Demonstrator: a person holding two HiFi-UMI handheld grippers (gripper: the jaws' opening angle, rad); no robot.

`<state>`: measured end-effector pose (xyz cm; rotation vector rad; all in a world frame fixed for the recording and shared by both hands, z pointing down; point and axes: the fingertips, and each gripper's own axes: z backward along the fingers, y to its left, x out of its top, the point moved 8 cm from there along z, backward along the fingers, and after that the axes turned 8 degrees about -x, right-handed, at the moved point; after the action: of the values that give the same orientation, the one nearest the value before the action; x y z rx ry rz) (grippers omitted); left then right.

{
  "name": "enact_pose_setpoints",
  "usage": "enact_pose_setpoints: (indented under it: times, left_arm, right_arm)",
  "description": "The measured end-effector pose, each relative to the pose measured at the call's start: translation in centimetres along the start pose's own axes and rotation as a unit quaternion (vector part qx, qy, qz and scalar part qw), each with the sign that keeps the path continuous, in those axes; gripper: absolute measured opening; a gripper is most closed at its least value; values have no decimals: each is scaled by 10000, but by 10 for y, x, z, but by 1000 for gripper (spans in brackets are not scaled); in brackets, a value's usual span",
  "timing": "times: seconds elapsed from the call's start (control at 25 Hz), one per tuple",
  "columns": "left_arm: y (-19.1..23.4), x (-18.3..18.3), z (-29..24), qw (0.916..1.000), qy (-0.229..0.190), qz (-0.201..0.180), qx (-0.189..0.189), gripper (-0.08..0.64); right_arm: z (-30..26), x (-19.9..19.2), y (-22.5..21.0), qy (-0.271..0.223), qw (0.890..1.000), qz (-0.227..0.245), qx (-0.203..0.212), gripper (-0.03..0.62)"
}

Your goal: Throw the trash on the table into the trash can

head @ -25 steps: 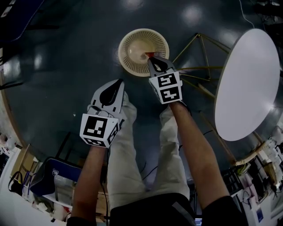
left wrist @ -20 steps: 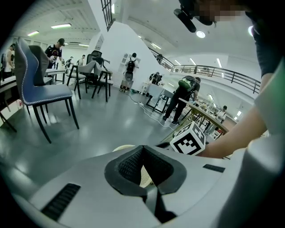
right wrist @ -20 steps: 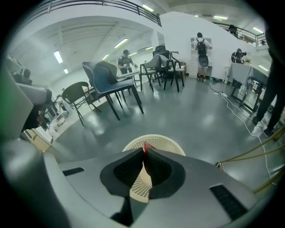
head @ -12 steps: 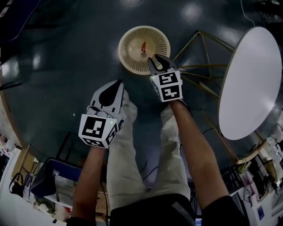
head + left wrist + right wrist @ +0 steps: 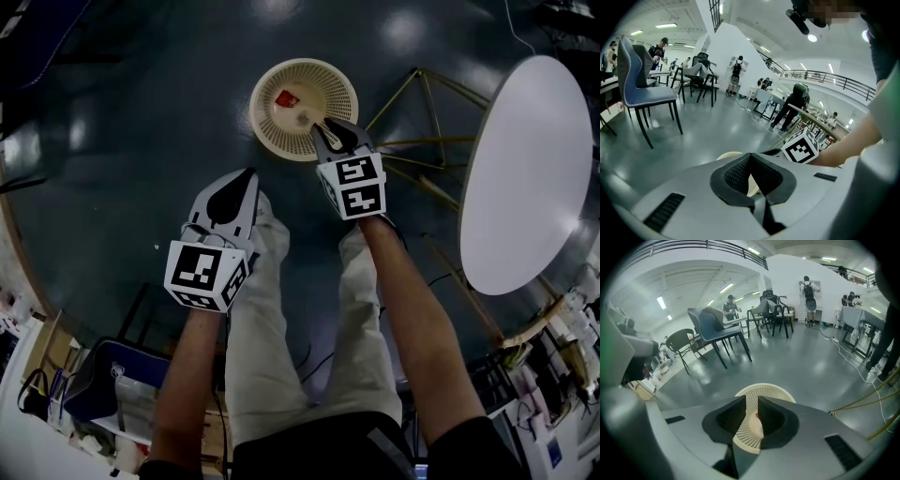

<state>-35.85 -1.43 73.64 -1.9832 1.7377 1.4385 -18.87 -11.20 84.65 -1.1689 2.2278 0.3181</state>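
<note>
trash (image 5: pixel 287 97) lies inside the trash can (image 5: pixel 267 134), just beyond the right gripper (image 5: pixel 329 126) at its rim, jaws opening with nothing between them, while the left gripper (image 5: pixel 242 184), pressed together and empty, hangs farther back.

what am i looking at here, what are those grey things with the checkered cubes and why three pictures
A person stands looking down at their own legs and forearms. Each hand holds a grey two-jaw tool with a marker cube. One picture comes from a camera on the person's head; the other two from cameras riding on each tool, looking along its jaws. The left hand-held gripper is shut and empty. The right hand-held gripper hangs over the cream mesh trash can on the floor; its jaws are opening with nothing between them. A small red piece of trash lies inside the can. The white oval table at the right shows nothing on it.
</note>
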Motion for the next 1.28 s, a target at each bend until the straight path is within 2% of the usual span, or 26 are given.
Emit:
enact_pose_setpoints:
  times: [0.28, 0.64, 1.0, 1.28]
  left_arm:
    - [-11, 4, 4, 9999, 48, -102, -41, 11]
    - [-41, 33, 26, 9997, -143, -182, -33, 9]
    - [-100, 75, 52, 9989, -173, -405, -168, 9]
    - [-144, 108, 81, 9978, -274, -596, -74, 9]
  right_arm:
    - [15, 2, 1, 47, 9999, 125, 9, 48]
    - [69, 25, 5, -145, 9996, 241, 32, 25]
    - [164, 68, 1, -625, 9978, 176, 97, 20]
    - [231, 103, -3, -1065, 9942, -51, 128, 20]
